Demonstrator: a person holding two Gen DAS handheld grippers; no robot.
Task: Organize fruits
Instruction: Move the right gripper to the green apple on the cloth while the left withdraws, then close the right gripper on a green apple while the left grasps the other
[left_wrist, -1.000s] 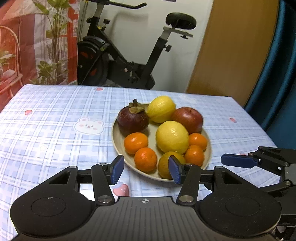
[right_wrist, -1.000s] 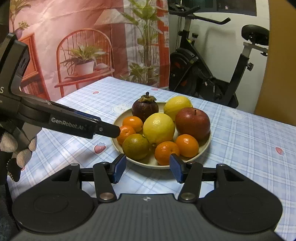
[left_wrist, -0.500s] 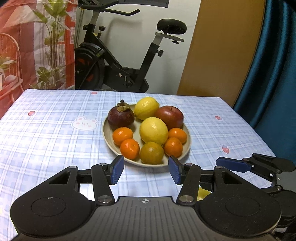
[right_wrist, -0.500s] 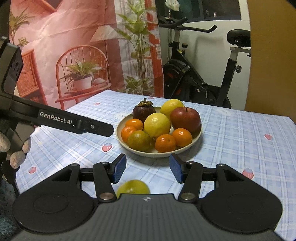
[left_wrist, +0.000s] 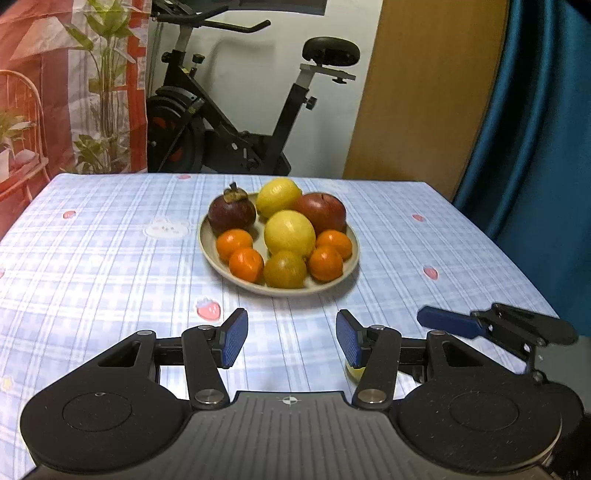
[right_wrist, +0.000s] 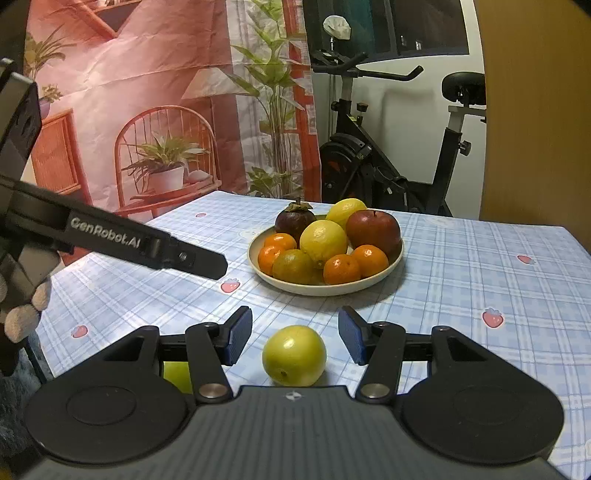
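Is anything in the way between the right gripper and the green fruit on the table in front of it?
No. The green fruit lies on the tablecloth, just below the gap of the right gripper, whose jaws stand apart. Nothing lies between them. The plate of fruit sits farther back.

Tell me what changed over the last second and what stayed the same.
Both grippers pulled back from the plate, which now looks farther off in both views. A green fruit has come into sight between the right gripper fingers, untouched. The left gripper stays open and empty; the fruits on the plate did not move.
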